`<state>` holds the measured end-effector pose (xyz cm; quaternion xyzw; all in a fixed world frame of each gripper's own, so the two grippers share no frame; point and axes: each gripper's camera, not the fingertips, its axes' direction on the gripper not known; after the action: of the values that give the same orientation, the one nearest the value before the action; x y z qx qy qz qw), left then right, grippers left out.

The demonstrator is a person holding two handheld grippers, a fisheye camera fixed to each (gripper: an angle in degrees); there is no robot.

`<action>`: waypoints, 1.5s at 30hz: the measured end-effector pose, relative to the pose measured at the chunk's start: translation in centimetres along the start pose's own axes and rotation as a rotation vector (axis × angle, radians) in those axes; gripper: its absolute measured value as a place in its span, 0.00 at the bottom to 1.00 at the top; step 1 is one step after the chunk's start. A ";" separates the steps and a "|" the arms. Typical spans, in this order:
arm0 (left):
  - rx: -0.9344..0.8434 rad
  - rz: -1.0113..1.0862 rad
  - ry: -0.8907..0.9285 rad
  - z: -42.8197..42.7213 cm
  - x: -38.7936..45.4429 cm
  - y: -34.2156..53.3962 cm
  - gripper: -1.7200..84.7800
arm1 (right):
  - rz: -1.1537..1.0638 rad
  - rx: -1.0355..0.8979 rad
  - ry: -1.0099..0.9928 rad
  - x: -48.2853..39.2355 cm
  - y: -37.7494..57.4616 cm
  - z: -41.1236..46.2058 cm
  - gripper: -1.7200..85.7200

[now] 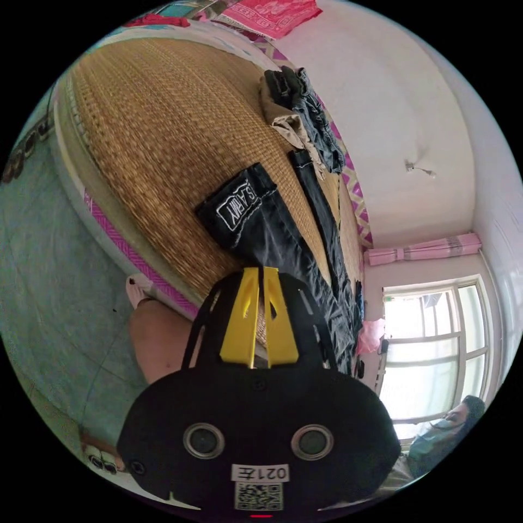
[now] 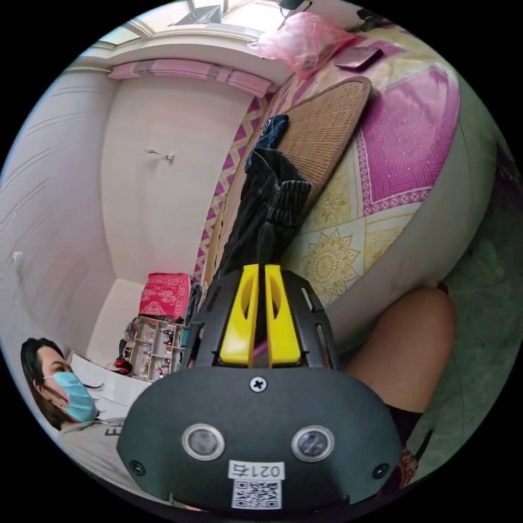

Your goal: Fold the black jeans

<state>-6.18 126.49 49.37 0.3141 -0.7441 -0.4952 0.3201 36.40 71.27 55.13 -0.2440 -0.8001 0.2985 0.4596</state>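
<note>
The black jeans [image 1: 272, 234] lie stretched along the woven mat [image 1: 163, 136] on the bed, and one leg end bears a white printed patch [image 1: 237, 204]. My left gripper [image 1: 260, 271] is at the near edge of that leg, its yellow jaws closed on the fabric. In the right gripper view the jeans [image 2: 267, 196] rise bunched from my right gripper [image 2: 260, 267], whose jaws pinch a narrow fold of them above the mat's corner [image 2: 321, 125].
A pile of folded clothes [image 1: 297, 109] sits on the mat beyond the jeans, near the wall. A person's knee [image 2: 403, 348] is against the bed's side and patterned sheet [image 2: 392, 141]. A pink bag [image 2: 305, 38] and a blue cloth [image 2: 269, 131] lie on the bed.
</note>
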 end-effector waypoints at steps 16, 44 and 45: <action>-0.217 0.362 -0.213 8.5 20.9 -22.9 0.01 | -0.081 -0.147 -0.218 -8.0 -15.2 15.1 0.01; -0.317 0.324 -0.322 29.3 12.3 -55.6 0.01 | -0.480 -0.197 0.009 -20.8 -23.5 43.6 0.05; -0.236 0.336 -0.356 27.0 11.5 -55.3 0.01 | -0.522 -0.242 0.027 -22.2 -23.0 45.2 0.04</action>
<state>-25.99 114.69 -8.83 0.0547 -0.7674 -0.5659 0.2966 4.15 28.89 40.09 -0.0867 -0.8594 0.0693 0.4991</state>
